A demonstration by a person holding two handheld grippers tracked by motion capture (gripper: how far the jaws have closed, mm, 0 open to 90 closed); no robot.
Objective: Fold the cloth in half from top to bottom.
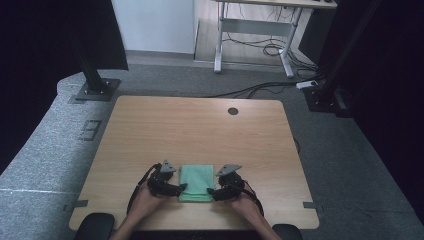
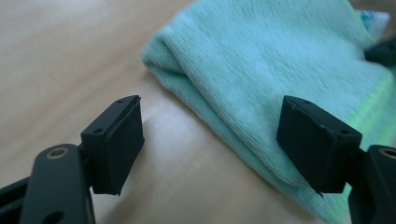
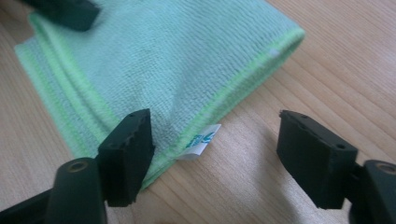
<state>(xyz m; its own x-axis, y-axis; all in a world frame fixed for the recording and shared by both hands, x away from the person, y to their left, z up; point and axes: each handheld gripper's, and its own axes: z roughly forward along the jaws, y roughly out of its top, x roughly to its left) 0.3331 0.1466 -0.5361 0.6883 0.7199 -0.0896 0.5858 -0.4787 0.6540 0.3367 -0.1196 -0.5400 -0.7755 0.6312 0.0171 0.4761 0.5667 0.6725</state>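
Both sets of jaws stand apart with nothing clamped. The folded green cloth (image 1: 195, 183) lies on the desk (image 1: 200, 130), its edges reaching between them. Slide each lower jaw under a near corner, catching every layer, before you squeeze.
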